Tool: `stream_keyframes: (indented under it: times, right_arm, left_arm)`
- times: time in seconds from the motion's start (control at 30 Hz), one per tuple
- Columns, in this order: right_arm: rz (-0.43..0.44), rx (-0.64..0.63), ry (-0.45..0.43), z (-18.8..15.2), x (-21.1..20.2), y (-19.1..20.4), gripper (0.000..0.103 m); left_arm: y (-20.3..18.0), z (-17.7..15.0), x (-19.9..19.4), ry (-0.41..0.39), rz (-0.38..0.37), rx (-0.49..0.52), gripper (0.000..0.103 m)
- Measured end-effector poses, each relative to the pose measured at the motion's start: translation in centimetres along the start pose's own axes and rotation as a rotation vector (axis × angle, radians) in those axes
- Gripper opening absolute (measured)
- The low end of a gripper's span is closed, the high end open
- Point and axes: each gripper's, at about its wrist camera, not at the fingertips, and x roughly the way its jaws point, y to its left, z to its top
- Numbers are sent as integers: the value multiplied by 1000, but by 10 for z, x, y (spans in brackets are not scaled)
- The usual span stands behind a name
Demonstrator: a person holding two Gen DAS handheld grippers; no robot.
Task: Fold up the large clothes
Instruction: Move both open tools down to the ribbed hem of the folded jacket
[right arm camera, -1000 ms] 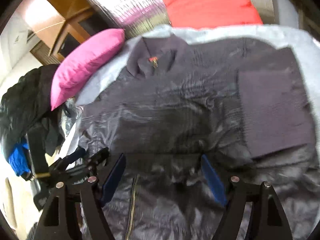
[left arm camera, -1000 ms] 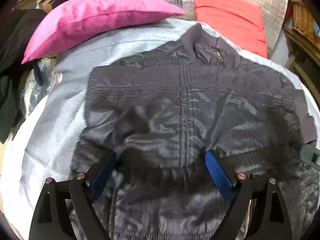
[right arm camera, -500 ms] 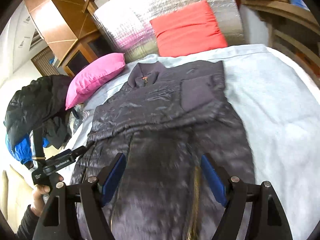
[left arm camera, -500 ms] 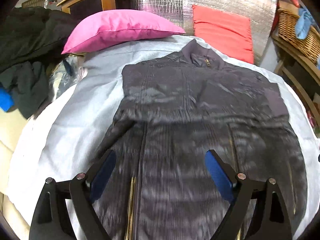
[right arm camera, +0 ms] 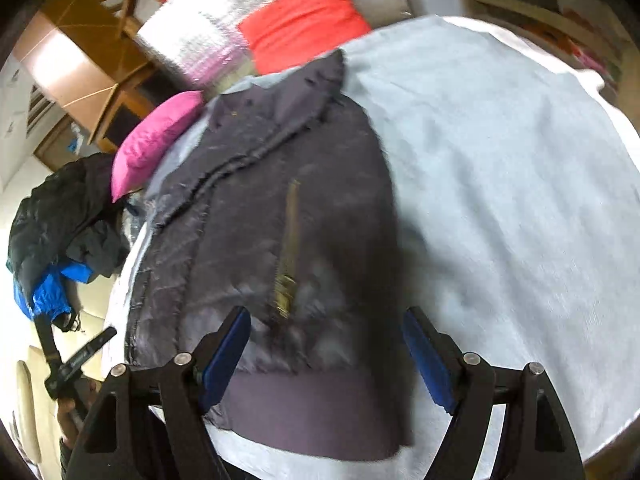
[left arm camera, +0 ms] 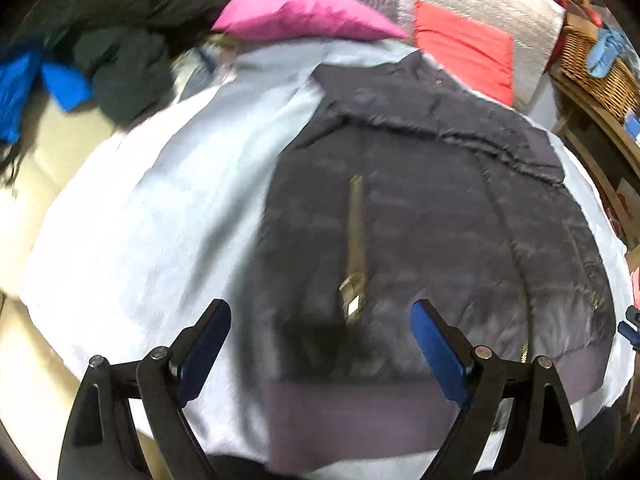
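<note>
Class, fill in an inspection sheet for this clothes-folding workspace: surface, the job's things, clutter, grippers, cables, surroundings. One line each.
Surface: pale blue sheet spread over a bed, bare to the jacket's right in the right wrist view.
Job's things: dark grey jacket lying flat, collar at the far end, ribbed hem nearest, sleeves apparently folded in; brass zip pull on top.
Clutter: heap of dark and blue clothes off the bed's left side.
Grippers: left gripper and right gripper both open, above the hem, holding nothing.
Cables: nothing seen.
Surroundings: pink pillow, red cushion, silver quilted panel, wicker basket, wooden furniture.
</note>
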Motion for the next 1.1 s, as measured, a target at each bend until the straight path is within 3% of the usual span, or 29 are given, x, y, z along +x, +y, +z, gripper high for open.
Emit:
stream_keyframes:
  times: [0.2,0.33,0.6,0.93,1.1]
  right_arm:
    - [11,70,9,-11,-1,-23,81]
    - [15,42,-2,-1,0,-11,81]
    - [-4,44,52,7,27,-10,81]
    - [-2,-18,-3,38,33,11,81]
    - [-20,21,39,23,42,-8,81]
  left_arm:
    - [19,-7,4,23,0,-72,91]
    - [12,9,4,-10,4,-68,91]
    - [26,7,26,30,42,-81,91]
    - [35,6,36,46,46,-94,91]
    - [54,-3,33,68,20,-148,91]
